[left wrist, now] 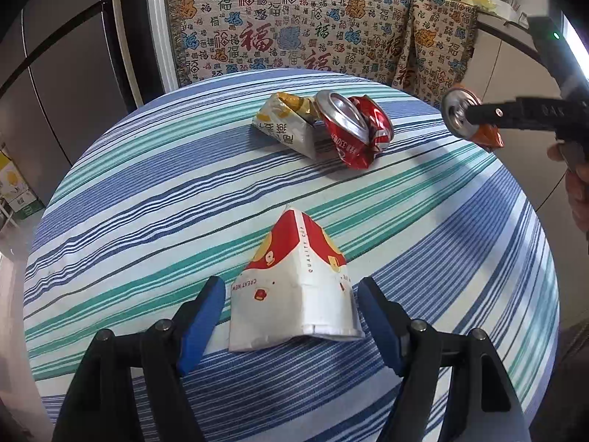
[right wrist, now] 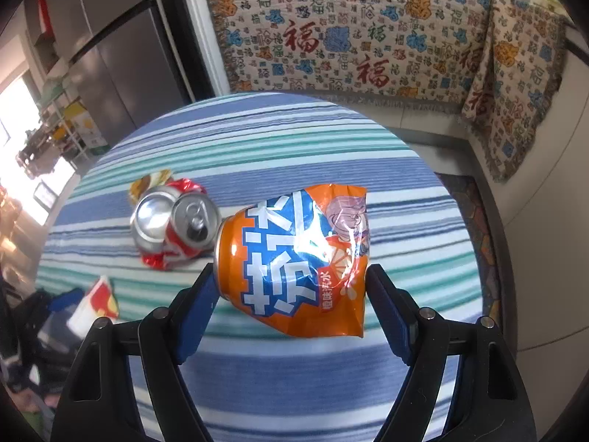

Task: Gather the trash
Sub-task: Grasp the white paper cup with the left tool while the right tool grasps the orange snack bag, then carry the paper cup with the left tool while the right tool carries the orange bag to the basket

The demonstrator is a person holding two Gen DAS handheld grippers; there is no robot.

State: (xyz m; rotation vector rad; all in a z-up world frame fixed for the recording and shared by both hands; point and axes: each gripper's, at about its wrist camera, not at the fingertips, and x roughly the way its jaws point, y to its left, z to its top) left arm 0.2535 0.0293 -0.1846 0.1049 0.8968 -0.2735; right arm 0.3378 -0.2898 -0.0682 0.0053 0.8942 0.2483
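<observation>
Worktop [left wrist: 147, 199] striped, round. Orange can [right wrist: 294, 258] crushed, light, slick; right gripper [right wrist: 291, 291] jaws held it across flattened body, above worktop. Paper cup [left wrist: 294, 287] flattened, soft, near; left gripper [left wrist: 291, 313] jaws wide astride it. Red can [left wrist: 353, 129], carton [left wrist: 283, 125] far.

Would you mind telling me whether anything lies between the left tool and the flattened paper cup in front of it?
Nothing visible does. The left tool is open, and the flattened paper cup lies on the striped tablecloth between its fingers; the other trash sits farther back.
</observation>
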